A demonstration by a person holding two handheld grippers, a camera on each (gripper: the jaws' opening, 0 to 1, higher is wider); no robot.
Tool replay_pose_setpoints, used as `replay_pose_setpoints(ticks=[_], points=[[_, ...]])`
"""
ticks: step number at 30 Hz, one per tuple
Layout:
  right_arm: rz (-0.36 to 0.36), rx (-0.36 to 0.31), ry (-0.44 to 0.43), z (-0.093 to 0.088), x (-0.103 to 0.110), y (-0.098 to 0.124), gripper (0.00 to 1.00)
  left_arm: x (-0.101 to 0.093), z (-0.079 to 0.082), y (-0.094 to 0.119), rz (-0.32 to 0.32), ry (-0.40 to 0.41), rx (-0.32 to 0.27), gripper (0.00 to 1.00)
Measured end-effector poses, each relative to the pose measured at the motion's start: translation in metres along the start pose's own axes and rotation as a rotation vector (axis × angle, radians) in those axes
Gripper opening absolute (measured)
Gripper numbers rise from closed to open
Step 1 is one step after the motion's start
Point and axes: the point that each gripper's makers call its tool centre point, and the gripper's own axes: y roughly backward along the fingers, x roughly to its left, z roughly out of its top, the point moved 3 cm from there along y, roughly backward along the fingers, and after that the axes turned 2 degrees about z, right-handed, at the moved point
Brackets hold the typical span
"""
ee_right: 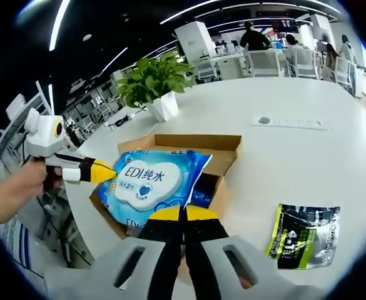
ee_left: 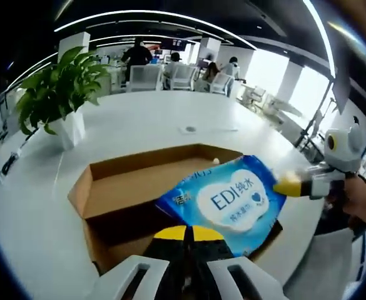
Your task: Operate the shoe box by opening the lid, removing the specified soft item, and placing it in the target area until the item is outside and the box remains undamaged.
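Both claws, left (ee_left: pixel 186 234) and right (ee_right: pixel 184 214), clamped on blue wipes pack (ee_right: pixel 151 181) above open shoe box (ee_right: pixel 223 153).

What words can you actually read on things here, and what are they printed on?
"EDI" followed by two Chinese characters: on the blue wipes pack held over the cardboard box.
Smaller print on that pack: too small to read.
Green and black packet on the table: print blurred, unreadable.
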Motion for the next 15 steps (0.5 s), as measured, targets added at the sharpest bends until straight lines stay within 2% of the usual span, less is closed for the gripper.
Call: replay_pose_setpoints(ticks=[15], points=[[-0.056, -0.038, -0.016, -0.004, -0.057, 0.069, 0.00, -0.081, 0.027, -0.021, -0.048, -0.049, -0.023, 0.00]])
